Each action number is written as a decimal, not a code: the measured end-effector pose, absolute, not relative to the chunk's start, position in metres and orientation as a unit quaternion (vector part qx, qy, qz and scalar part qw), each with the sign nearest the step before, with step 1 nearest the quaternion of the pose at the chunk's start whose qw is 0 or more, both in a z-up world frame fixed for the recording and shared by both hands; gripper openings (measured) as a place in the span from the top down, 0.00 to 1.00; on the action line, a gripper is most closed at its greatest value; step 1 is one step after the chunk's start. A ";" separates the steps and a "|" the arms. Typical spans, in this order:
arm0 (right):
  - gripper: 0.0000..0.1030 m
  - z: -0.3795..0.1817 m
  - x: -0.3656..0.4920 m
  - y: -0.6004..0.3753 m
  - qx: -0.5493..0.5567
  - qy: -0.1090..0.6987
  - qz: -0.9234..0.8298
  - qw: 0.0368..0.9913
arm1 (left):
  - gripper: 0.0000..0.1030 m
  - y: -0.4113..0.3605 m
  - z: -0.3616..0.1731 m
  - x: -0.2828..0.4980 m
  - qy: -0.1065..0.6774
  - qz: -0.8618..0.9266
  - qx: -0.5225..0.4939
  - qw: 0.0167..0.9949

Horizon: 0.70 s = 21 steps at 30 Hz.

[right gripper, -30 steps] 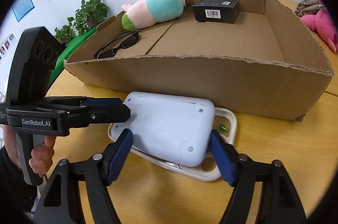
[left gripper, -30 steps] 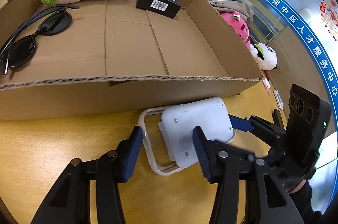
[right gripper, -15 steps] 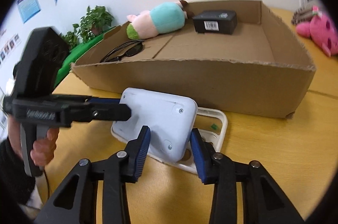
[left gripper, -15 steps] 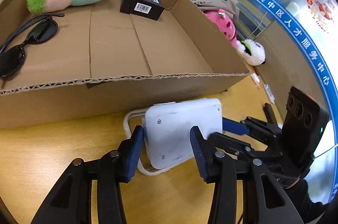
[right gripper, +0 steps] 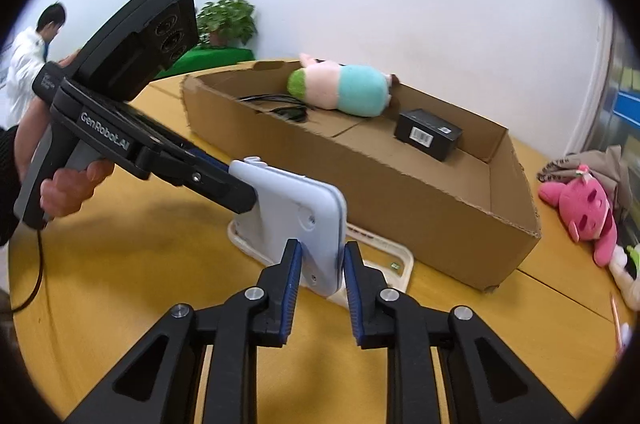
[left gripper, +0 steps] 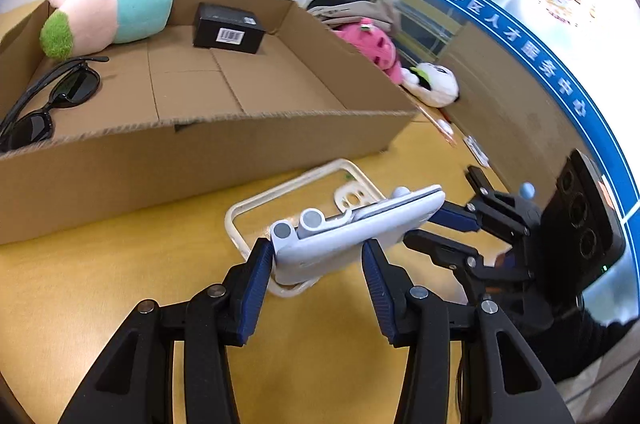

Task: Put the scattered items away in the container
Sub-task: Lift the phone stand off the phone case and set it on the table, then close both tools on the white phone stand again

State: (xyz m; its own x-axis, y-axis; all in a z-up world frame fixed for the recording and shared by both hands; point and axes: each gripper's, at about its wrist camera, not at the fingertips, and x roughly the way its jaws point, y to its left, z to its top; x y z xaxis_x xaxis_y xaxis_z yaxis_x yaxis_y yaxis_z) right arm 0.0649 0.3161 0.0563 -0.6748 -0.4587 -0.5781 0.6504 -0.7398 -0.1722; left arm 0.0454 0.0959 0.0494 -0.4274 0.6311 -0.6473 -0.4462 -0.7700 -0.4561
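Your right gripper (right gripper: 318, 274) is clamped on the lower edge of the white device (right gripper: 298, 220), both blue pads pressed against its thin sides. Your left gripper (left gripper: 318, 264) grips the same white device (left gripper: 352, 228) from the other end, its two pads bearing on the device's two sides; in the right wrist view its fingers (right gripper: 216, 180) meet the device's far upper corner. The device is lifted off the table, tilted, above the cream frame (left gripper: 280, 200) that lies flat on the yellow table (left gripper: 80, 284). Just beyond the frame sits the cardboard box (left gripper: 160, 160), its near wall close to the frame. Inside the box: sunglasses (left gripper: 52, 96) at the left, a black box (left gripper: 228, 28) with a barcode label toward the back, and a plush toy (left gripper: 108, 12) in pink, teal and green against the far wall. Right of the box on the table lie a pink plush (right gripper: 584, 208) and a white plush (left gripper: 434, 84), near some folded cloth (right gripper: 588, 160). Far back in the right wrist view, a potted plant (right gripper: 226, 16) stands by the white wall, and a person in white (right gripper: 28, 60) is at the left edge.
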 end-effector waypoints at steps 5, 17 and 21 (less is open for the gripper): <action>0.79 0.057 0.080 0.324 0.272 0.169 -0.879 0.353 | 0.51 0.087 0.056 0.068 -0.120 0.833 -0.412 0.349; 0.60 0.062 0.092 0.350 0.336 0.086 -0.869 0.354 | 0.38 0.079 0.061 0.084 -0.140 0.824 -0.441 0.326; 0.60 0.058 0.086 0.350 0.366 0.052 -0.859 0.355 | 0.38 0.089 0.044 0.094 -0.147 0.802 -0.490 0.308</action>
State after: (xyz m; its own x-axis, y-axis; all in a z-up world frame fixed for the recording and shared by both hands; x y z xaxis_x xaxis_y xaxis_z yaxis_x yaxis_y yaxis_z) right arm 0.0864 0.3501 0.0576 -0.4801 -0.5708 -0.6661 0.6474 -0.7429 0.1700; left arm 0.0936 0.0891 0.0437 -0.3297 0.6382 -0.6957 -0.3497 -0.7671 -0.5379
